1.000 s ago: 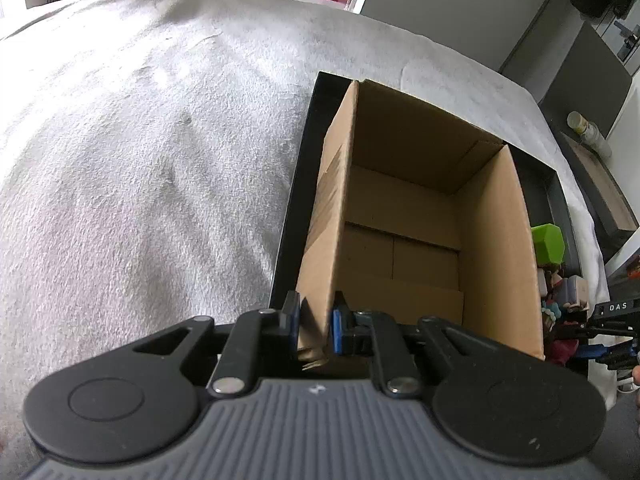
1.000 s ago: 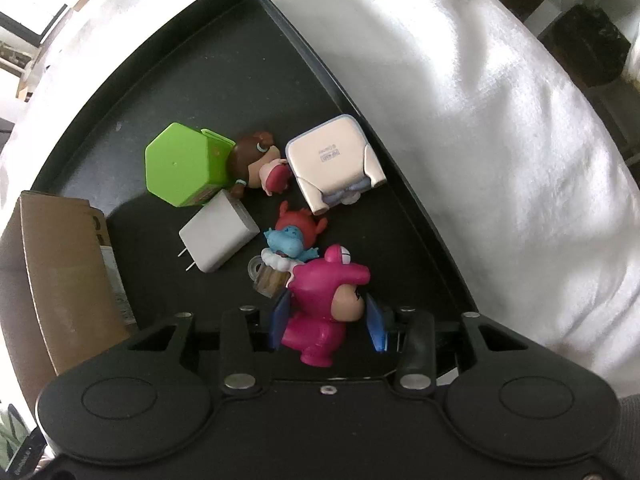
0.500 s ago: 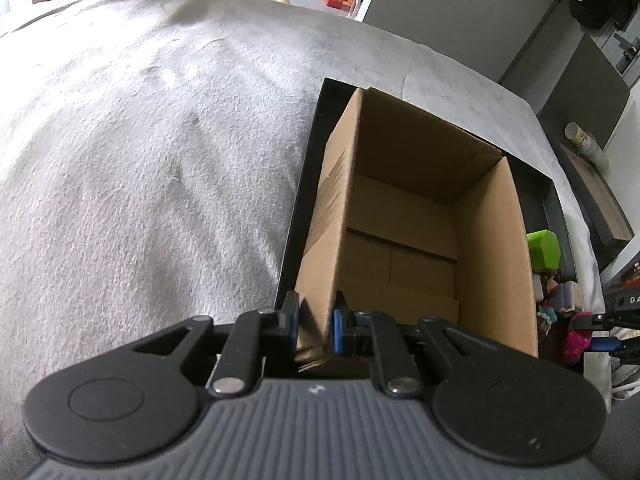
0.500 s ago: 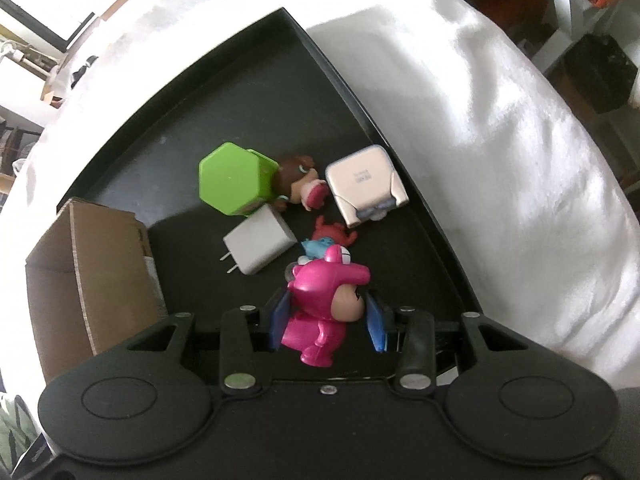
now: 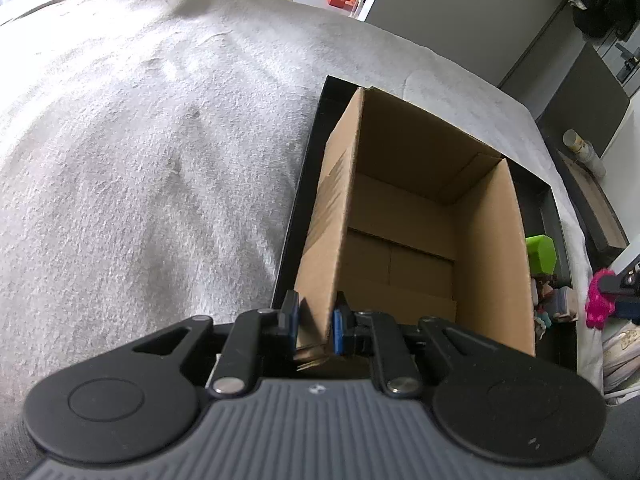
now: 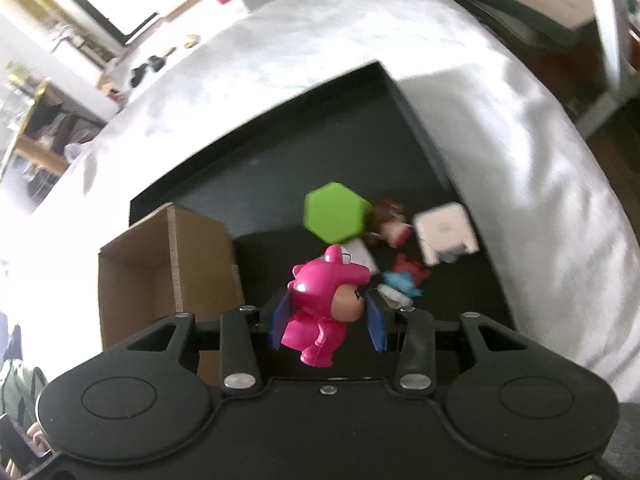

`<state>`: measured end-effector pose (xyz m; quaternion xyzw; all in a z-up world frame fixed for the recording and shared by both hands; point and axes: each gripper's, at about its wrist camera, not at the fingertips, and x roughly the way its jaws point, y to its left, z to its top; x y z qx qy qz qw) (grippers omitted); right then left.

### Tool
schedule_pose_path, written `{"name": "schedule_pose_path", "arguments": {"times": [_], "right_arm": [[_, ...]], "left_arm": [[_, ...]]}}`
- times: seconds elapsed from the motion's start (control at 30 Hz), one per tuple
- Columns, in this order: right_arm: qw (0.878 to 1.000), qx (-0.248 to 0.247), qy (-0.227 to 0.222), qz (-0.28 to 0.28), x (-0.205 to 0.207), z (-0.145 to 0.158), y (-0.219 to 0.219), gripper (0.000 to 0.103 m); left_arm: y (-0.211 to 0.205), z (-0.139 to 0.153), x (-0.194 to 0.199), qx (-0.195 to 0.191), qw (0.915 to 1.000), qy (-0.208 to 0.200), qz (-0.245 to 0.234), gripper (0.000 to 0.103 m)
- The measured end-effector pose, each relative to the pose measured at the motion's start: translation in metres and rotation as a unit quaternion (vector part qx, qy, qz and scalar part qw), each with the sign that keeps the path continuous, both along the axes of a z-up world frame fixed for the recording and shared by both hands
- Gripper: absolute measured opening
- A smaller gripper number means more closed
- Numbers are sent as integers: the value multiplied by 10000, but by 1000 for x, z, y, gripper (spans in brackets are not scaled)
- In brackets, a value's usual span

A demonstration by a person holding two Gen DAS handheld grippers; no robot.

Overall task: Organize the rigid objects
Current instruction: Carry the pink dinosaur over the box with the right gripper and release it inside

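A grey-white cloth [image 5: 140, 152] covers the surface, with room clutter at the far edge. In the left wrist view we see a black tray [image 5: 310, 152] lying on the cloth and an open cardboard box [image 5: 404, 216] standing in it. Our left gripper [image 5: 316, 322] is pinched tight on the box's near-left wall, one blue pad on each side of the cardboard. Right of the box a green hexagonal block [image 5: 541, 254] sits on the tray, and at the far right edge the pink figurine [image 5: 599, 304] hangs in the other claw.

In the right wrist view, which is blurred, our right gripper [image 6: 328, 318] holds the pink figurine [image 6: 326, 298] between its blue pads, narrow but not fully closed, lifted clear above the tray [image 6: 280, 144]. Below lie the green block [image 6: 334, 218], a white square case [image 6: 444, 236], a brown-haired figure [image 6: 390, 220] and small red and blue toys [image 6: 406, 278]. The box [image 6: 160, 264] stands at the left.
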<state>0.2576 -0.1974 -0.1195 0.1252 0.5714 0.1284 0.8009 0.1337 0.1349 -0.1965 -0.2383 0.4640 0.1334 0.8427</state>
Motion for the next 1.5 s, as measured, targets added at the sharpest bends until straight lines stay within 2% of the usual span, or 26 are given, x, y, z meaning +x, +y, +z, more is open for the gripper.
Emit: {"name": "schedule_pose_path", "arguments": {"times": [0.43, 0.8, 1.5], "right_arm": [[9963, 50, -284, 809, 2, 11, 56, 40], [9865, -42, -507, 1556, -2, 17, 106, 40], [9749, -107, -609, 2138, 4, 21, 183, 41]], "left_arm": [[3, -2, -3, -166, 9998, -132, 33, 16], [5, -3, -5, -231, 9996, -191, -3, 17], [8, -4, -6, -376, 9989, -268, 24, 18]]}}
